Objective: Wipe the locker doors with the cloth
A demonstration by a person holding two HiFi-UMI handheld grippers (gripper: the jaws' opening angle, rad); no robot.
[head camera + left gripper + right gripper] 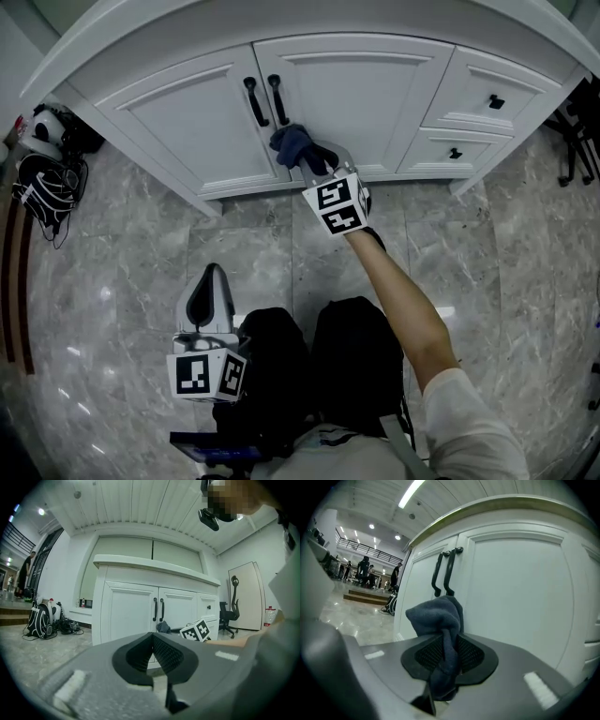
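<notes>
A dark blue cloth (pixel 292 144) is bunched against the lower part of the white right-hand locker door (pixel 366 94), just below the two black handles (pixel 266 100). My right gripper (pixel 314 159) is shut on the cloth (pixel 439 620), which stands up between its pads in the right gripper view, close to the door (pixel 520 602). The left-hand door (pixel 192 117) is beside it. My left gripper (pixel 212 286) is held low over the floor, well back from the cabinet, with its jaws shut and nothing between them (pixel 152 651).
Drawers (pixel 487 94) with black knobs sit right of the doors. Bags and a helmet (pixel 47 169) lie on the marble floor at the left. An office chair (pixel 577 131) stands at the far right. My knees (pixel 309 366) are below.
</notes>
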